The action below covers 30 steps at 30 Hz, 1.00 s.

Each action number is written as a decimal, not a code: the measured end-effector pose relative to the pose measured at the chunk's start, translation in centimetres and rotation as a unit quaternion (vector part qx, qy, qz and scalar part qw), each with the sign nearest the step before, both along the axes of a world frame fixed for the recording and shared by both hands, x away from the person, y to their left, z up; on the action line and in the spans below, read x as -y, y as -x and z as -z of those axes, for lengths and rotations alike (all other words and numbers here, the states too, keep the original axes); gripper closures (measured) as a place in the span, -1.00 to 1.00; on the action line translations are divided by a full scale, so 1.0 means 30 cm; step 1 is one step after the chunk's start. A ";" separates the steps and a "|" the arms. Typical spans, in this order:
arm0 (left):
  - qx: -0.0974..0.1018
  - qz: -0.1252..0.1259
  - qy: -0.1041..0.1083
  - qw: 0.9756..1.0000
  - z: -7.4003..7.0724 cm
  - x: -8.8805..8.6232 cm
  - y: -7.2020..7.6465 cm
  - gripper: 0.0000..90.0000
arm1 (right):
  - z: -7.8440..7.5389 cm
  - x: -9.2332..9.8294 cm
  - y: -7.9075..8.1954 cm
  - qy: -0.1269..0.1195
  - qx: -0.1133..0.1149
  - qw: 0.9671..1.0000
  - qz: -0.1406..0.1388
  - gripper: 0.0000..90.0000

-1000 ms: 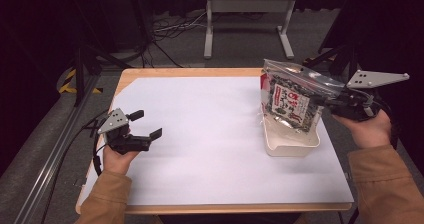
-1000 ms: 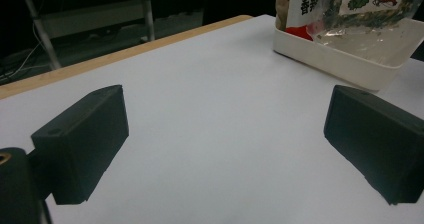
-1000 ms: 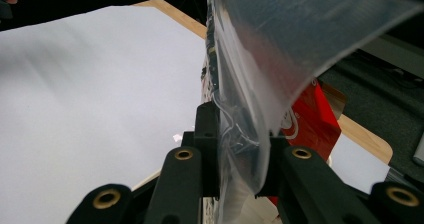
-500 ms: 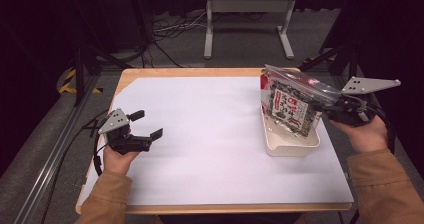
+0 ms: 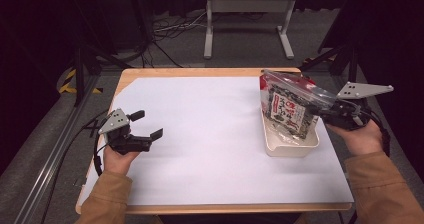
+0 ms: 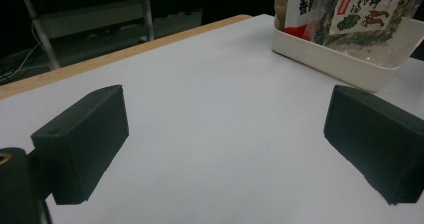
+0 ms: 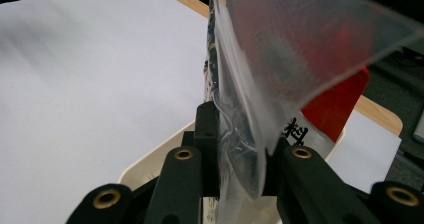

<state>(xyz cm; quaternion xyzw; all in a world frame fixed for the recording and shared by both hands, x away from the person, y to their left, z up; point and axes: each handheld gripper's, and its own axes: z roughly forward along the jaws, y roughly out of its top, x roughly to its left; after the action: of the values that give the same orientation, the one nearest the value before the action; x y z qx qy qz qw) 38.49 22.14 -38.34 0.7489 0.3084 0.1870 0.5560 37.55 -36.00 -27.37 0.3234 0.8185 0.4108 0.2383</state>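
A clear plastic bag of dark seaweed snacks (image 5: 288, 106) with red and white print stands tilted in a white rectangular tray (image 5: 290, 146) at the table's right side. My right gripper (image 5: 325, 111) is shut on the bag's right edge; in the right gripper view the jaws pinch the clear film (image 7: 240, 154) just above the tray (image 7: 150, 166). My left gripper (image 5: 150, 126) rests near the table's left edge, open and holding nothing. The left gripper view looks between its wide-set jaws at bare white table, with the tray (image 6: 340, 64) and bag (image 6: 350, 9) far off.
A white sheet (image 5: 200, 134) covers the wooden table, whose edge (image 5: 200, 73) shows at the back. Behind the table are a metal stand (image 5: 247, 19) and cables on the floor. A rail (image 5: 55, 149) runs along the left.
The right hand has shifted slightly toward the near side with the bag still pinched. The left gripper has stayed put.
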 end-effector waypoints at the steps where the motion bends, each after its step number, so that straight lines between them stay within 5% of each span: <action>1: 0.001 0.001 -0.003 1.000 0.000 0.000 -0.001 -0.89 | 0.007 0.004 0.001 -0.006 -0.003 1.000 0.005 0.71; 19: -0.004 0.000 -0.004 1.000 0.002 0.003 0.006 -0.90 | 0.070 0.113 -0.036 -0.075 -0.035 0.996 0.023 0.70; 30: -0.011 -0.005 -0.004 1.000 0.014 -0.017 0.032 -0.90 | 0.076 0.128 -0.044 -0.095 -0.018 0.995 0.019 0.66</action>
<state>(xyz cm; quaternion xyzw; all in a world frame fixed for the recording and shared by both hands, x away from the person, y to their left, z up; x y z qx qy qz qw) 37.52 22.67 -38.75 0.7514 0.3173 0.1832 0.5488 38.86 -39.83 -29.65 0.3674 0.7736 0.4760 0.1998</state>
